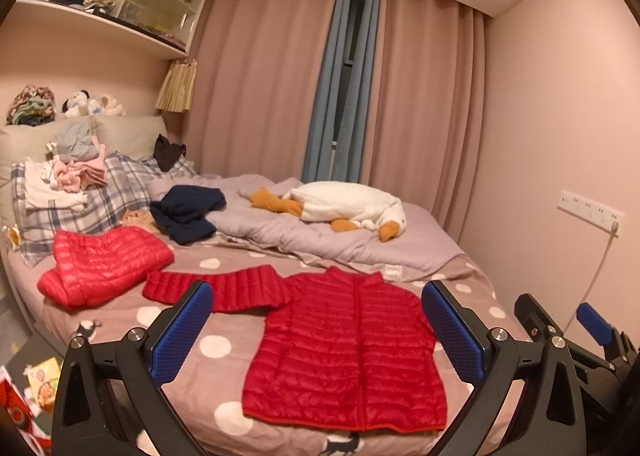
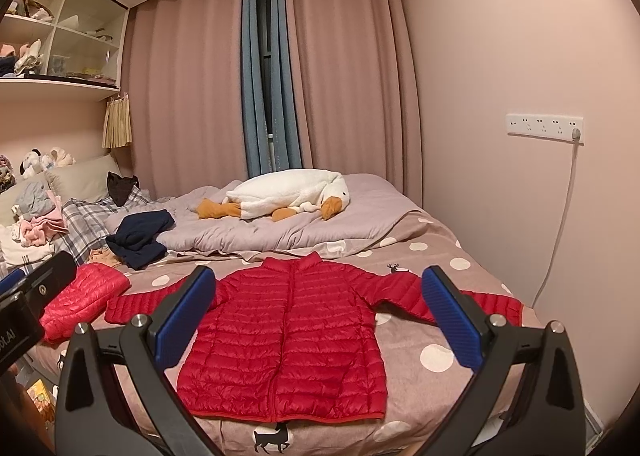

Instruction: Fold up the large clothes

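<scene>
Red quilted jacket (image 2: 288, 336) lies flat, front up and zipped, on the near part of the polka-dot bed (image 2: 436, 356), both sleeves spread out left and right. Left gripper (image 1: 318, 332) and right gripper (image 2: 320, 320) hover above the near edge, fingers spread wide, holding nothing. Judged light, puffy, soft; the shell looks slick, so it may slide and spring back. Best holds: cuffs, hem corners, shoulder seams. A second red jacket (image 1: 104, 264) lies folded at far left.

The polka-dot bed (image 2: 432, 256) carries a spread red jacket (image 2: 288, 336), folded red jacket (image 1: 104, 264) and plush goose (image 2: 288, 196).
</scene>
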`<state>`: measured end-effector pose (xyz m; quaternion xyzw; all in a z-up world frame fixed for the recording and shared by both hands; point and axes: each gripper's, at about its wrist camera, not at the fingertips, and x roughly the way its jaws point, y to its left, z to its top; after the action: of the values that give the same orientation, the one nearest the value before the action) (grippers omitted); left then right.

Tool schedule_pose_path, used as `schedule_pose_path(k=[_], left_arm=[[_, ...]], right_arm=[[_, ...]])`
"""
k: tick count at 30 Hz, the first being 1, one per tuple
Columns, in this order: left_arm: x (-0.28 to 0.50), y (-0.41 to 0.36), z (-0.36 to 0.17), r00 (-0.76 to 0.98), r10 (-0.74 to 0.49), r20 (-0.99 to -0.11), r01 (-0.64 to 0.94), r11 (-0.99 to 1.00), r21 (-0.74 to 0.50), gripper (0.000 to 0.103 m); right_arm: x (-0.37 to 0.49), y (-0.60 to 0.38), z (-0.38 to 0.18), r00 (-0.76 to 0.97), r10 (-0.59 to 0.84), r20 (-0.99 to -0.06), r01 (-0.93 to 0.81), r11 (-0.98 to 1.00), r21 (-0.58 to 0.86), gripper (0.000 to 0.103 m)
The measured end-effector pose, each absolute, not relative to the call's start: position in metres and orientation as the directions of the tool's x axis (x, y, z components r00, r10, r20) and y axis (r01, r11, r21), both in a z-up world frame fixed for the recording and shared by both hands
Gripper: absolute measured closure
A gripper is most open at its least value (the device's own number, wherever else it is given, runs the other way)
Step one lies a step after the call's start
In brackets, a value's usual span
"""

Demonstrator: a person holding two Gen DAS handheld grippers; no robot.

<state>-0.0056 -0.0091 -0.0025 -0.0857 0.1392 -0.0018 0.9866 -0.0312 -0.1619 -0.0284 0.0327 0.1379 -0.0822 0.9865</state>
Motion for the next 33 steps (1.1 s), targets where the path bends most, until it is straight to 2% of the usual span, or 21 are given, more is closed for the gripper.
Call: schedule_pose_path(k=[33], left_arm=[[-0.0048,-0.0122,-0.0005,0.955,-0.039,-0.293,-0.007,0.988,-0.156,0.0]], right_arm=[[-0.0314,-0.1626,-0.0303,0.942,-0.166,-0.293,0.187,0.981,0.045,0.0]])
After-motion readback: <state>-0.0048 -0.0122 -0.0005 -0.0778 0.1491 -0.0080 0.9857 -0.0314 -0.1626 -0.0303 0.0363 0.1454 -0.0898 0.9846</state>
